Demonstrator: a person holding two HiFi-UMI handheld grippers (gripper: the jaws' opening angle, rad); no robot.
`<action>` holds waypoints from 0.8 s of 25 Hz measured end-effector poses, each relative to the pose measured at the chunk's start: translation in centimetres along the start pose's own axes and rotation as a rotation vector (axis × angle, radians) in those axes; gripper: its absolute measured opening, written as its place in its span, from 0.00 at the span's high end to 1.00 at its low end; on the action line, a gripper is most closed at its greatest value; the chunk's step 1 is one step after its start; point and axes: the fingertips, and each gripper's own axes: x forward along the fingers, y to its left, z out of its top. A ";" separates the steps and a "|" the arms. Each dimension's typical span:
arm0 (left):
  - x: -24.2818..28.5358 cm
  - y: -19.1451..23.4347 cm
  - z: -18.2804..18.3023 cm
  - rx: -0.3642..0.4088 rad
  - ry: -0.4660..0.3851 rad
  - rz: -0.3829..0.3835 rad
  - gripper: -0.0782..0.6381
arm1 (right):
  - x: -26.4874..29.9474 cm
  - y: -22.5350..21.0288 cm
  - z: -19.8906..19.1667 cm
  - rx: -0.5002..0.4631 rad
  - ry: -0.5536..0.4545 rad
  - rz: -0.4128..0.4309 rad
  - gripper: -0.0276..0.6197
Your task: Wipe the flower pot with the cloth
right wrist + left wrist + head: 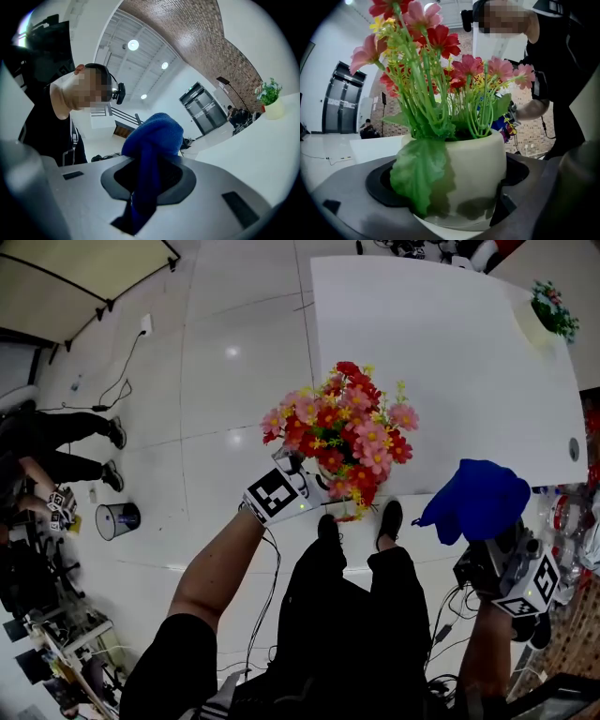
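Note:
A cream flower pot full of red and pink artificial flowers is clamped in my left gripper, held in the air beside the near edge of the white table. A green leaf droops over the pot's front. My right gripper is shut on a blue cloth, which bunches above its jaws at the right, a short way apart from the flowers. In the right gripper view the cloth stands up between the jaws.
A small white pot with a green plant stands at the table's far right corner. The person's legs and shoes are below the pot. A dark bin sits on the floor at left, and cables trail nearby.

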 end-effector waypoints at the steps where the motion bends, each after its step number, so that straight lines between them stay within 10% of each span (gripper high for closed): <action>1: 0.0 0.1 -0.4 0.003 0.004 0.003 0.10 | 0.3 -0.2 -0.4 0.007 0.002 0.004 0.86; 20: 0.4 0.9 -2.8 0.128 0.023 -0.015 0.10 | 2.6 -0.5 -3.8 0.066 0.049 0.001 0.86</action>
